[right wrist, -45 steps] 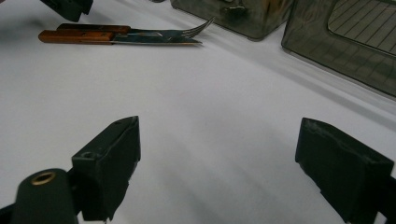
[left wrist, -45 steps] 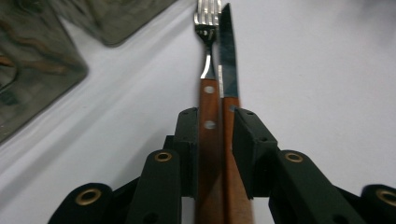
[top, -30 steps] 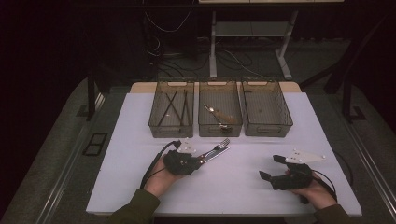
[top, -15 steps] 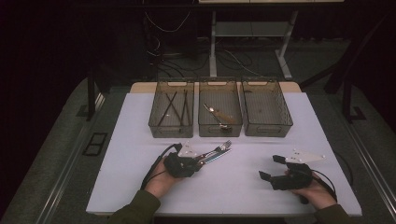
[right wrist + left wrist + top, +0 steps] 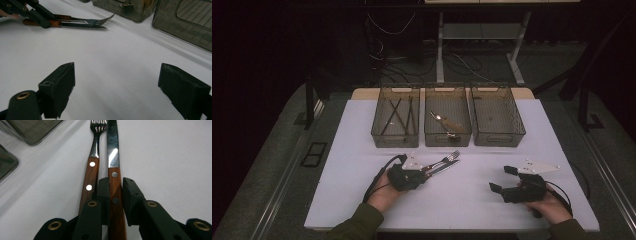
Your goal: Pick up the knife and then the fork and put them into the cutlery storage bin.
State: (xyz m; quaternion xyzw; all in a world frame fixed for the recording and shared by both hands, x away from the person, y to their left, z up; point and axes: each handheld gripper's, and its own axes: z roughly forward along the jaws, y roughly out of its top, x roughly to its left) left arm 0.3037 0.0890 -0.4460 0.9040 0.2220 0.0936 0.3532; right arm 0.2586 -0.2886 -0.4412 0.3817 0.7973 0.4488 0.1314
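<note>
In the high view, the left hand (image 5: pixel 384 192) comes up from the bottom edge left of centre, its green sleeve low in the frame and the wrist angled toward the upper right. It holds the left tool (image 5: pixel 428 172) low over the white table (image 5: pixel 352 150), pointing up and right toward the middle bin. In the left gripper view the jaws straddle the wooden handle of the knife (image 5: pixel 113 182); they have just been closing on it, the left pad lies against the handle, and a thin gap remains on the right, so the grip is not yet tight. The fork (image 5: pixel 93 167) lies just beside the knife on its left, parallel, outside the jaws. Both pieces rest on the table just below the middle bin (image 5: pixel 447 122), with the left bin (image 5: pixel 396 120) beside it holding dark sticks.

At the lower right of the high view, the right hand (image 5: pixel 547 205) sits low, its tool (image 5: pixel 503 179) pointing left across the table. Its jaws stand wide apart with nothing between them, well away from the cutlery. The right bin (image 5: pixel 497 117) stands above it.
</note>
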